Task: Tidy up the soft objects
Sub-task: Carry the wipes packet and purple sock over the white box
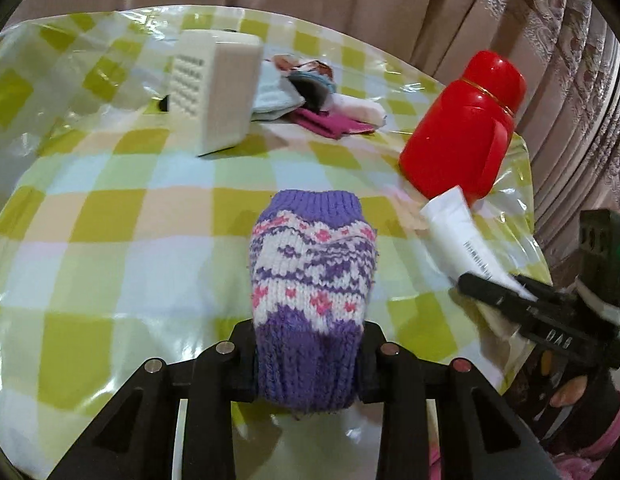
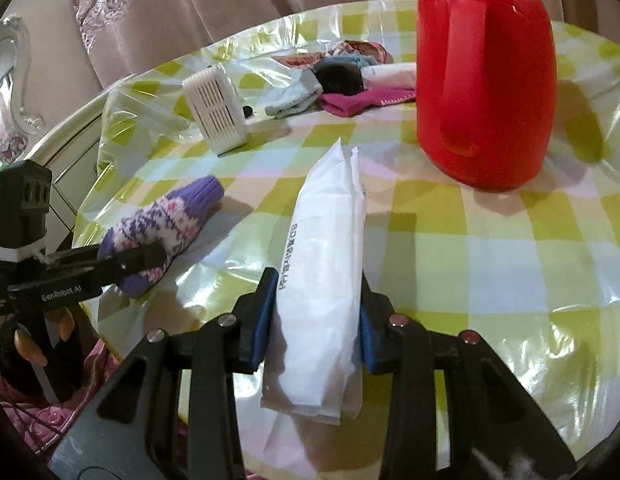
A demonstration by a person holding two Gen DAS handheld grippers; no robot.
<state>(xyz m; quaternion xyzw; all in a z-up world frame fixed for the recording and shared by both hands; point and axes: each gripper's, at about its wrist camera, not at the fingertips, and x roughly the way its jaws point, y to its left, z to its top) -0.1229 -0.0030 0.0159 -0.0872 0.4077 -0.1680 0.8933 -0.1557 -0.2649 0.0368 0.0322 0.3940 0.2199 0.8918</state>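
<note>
Pink curtains (image 1: 490, 20) behind, hanging in folds along the far side. Below them, checked tablecloth (image 1: 110, 220) under clear plastic film, shiny and wrinkled at the edges. On the far right of it, tall red flask (image 1: 466, 120), upright, handle turned to the near side. Far left of centre, white vented box (image 1: 218, 92), also upright. Between box and flask, at the far edge, small heap of folded cloths (image 1: 310, 96), pale blue, dark and magenta pieces touching one another; probably the gathering place for the soft things. Near centre, knitted purple mitten (image 1: 310, 280), lifted a little over the cloth, cuff pointing far. Left gripper (image 1: 308, 360) closed on its near end, both pads pressing into the wool, squeezed narrow because of the soft knit. Just right of it, white soft packet (image 2: 326, 280) with printed text, pinched across its middle by right gripper (image 2: 318, 324), blue pads pushed into the sides so that no slipping. Both things held lengthwise, likely for carrying toward the heap.
</note>
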